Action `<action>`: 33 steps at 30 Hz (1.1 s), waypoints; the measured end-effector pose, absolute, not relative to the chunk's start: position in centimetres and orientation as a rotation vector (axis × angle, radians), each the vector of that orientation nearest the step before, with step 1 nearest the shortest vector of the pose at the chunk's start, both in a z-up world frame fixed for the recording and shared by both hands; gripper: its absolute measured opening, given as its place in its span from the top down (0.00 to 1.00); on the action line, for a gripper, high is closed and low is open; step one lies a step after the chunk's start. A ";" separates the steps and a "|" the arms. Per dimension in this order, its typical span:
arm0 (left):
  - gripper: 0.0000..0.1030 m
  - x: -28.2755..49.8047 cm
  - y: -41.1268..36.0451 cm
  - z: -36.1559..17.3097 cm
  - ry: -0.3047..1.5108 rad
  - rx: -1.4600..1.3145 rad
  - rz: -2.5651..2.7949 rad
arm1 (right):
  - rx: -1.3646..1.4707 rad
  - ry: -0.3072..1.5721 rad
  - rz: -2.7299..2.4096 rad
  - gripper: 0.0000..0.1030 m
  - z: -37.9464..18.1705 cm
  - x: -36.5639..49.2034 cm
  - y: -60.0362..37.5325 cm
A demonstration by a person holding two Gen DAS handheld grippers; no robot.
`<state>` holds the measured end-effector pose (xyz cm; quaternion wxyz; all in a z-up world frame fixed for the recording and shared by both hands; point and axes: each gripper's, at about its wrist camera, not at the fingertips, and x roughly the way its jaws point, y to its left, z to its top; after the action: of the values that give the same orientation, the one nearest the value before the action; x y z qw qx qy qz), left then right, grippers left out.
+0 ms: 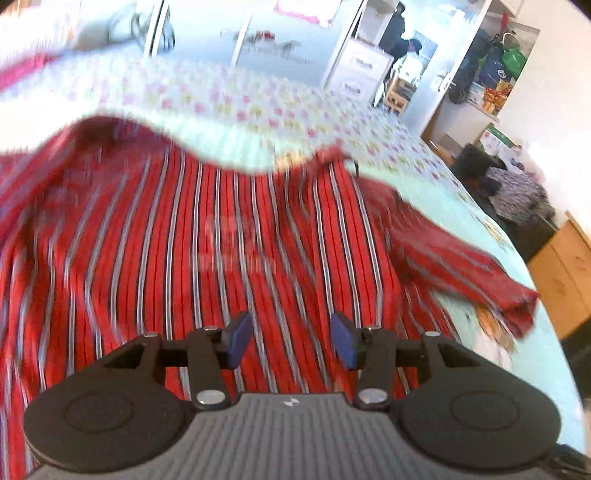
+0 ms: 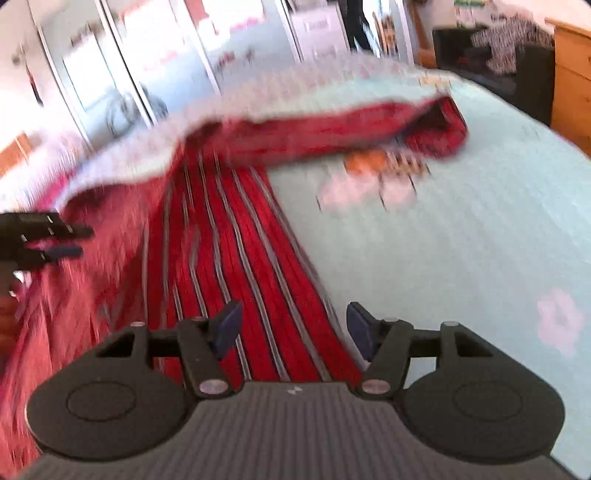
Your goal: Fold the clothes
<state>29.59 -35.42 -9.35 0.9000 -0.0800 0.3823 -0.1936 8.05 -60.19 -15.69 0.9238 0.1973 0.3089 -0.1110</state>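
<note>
A red shirt with thin grey and black stripes (image 1: 229, 236) lies spread on a bed with a pale blue patterned sheet (image 1: 236, 107). One sleeve (image 1: 461, 258) stretches off to the right. My left gripper (image 1: 291, 339) hovers over the body of the shirt, its blue pads apart with nothing between them. In the right wrist view the same shirt (image 2: 236, 236) runs away from me, its sleeve (image 2: 332, 133) lying across the far side. My right gripper (image 2: 291, 328) is open above the shirt's right edge. The left gripper (image 2: 62, 242) shows at the left edge of that view. Both views are blurred.
The sheet (image 2: 461, 229) lies bare to the right of the shirt. A wooden dresser (image 1: 565, 280) and a dark heap of clothes (image 1: 517, 195) stand beside the bed on the right. Mirrored wardrobe doors (image 2: 122, 74) and a person standing (image 1: 397, 33) are at the back.
</note>
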 end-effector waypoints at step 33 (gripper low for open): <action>0.27 49.7 -56.2 -15.0 0.325 0.937 -0.286 | 0.784 0.310 -0.028 0.23 -24.2 20.3 -60.7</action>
<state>49.73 -56.24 -15.00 0.8697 0.4481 0.1555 -0.1367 20.31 -60.73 -24.23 0.9123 0.3807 0.1505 -0.0138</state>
